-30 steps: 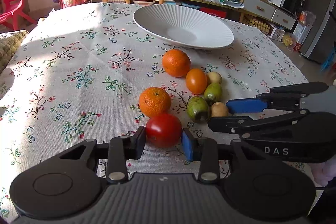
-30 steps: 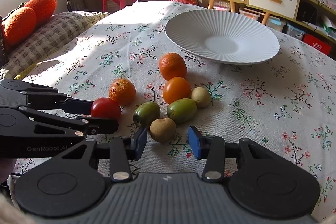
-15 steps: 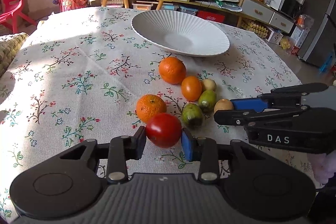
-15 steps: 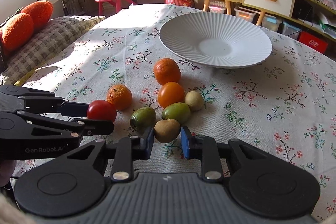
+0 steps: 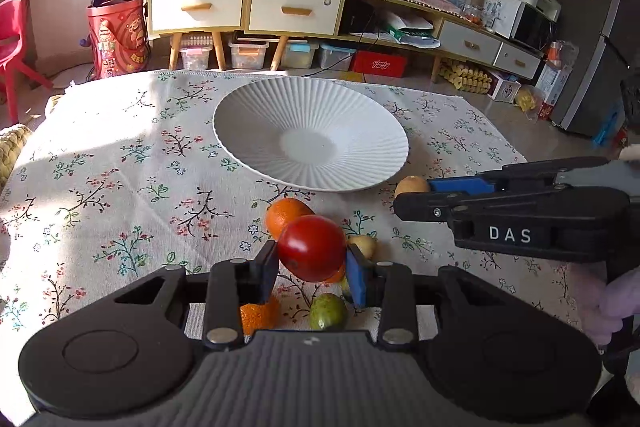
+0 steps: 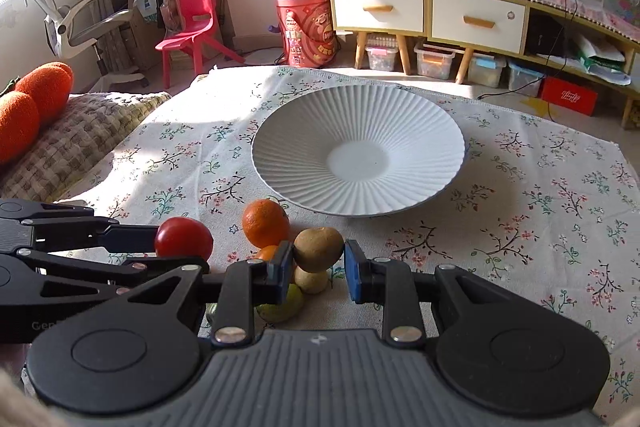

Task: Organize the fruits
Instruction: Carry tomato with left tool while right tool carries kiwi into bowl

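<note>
- Red tomato (image 5: 311,247) sits clamped between the left gripper's (image 5: 312,269) jaws, raised off the cloth (image 5: 120,163).
- Brown kiwi (image 6: 319,249) is gripped between the right gripper's (image 6: 318,267) jaws, also aloft.
- White plate (image 6: 420,195) lies ahead of both jaws.
- Orange (image 6: 265,222) and the other fruit rest below the jaws.

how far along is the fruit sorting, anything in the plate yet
Nothing is in the white plate yet. In hand: the left gripper is shut on the red tomato, and the right gripper is shut on the brown kiwi, both lifted off the tablecloth. Left on the cloth: the big orange, a small orange fruit, green fruit and a pale one.
</note>
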Demonstrator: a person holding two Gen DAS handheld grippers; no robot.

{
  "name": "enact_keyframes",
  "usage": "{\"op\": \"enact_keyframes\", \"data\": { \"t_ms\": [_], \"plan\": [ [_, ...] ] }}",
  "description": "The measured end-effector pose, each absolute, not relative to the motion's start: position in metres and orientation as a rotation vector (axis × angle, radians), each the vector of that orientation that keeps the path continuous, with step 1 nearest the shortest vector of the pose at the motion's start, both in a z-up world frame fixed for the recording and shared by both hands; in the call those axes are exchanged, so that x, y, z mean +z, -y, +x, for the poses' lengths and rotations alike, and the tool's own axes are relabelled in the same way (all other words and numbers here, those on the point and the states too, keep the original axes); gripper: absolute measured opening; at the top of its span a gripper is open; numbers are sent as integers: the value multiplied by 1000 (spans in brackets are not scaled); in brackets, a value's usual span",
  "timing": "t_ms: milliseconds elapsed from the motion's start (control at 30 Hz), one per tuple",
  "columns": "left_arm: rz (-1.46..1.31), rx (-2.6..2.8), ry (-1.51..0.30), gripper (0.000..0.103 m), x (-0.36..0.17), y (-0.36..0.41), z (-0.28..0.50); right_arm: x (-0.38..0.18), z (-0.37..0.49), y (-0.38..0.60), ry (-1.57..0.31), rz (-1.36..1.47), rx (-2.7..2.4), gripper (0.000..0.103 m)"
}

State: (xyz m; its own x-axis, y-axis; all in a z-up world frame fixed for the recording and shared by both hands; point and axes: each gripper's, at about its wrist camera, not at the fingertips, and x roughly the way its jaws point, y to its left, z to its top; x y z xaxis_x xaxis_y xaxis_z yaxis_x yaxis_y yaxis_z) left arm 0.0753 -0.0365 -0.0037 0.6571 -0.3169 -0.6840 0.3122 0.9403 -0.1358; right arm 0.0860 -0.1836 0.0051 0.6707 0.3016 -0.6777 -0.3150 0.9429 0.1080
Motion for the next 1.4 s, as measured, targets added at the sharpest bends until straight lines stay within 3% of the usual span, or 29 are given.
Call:
{"op": "enact_keyframes", "data": {
  "t_ms": [1400],
  "plan": [
    [188, -366, -741, 21, -36, 77, 209, -24, 186, 205, -766, -92, 353, 25]
  ]
}}
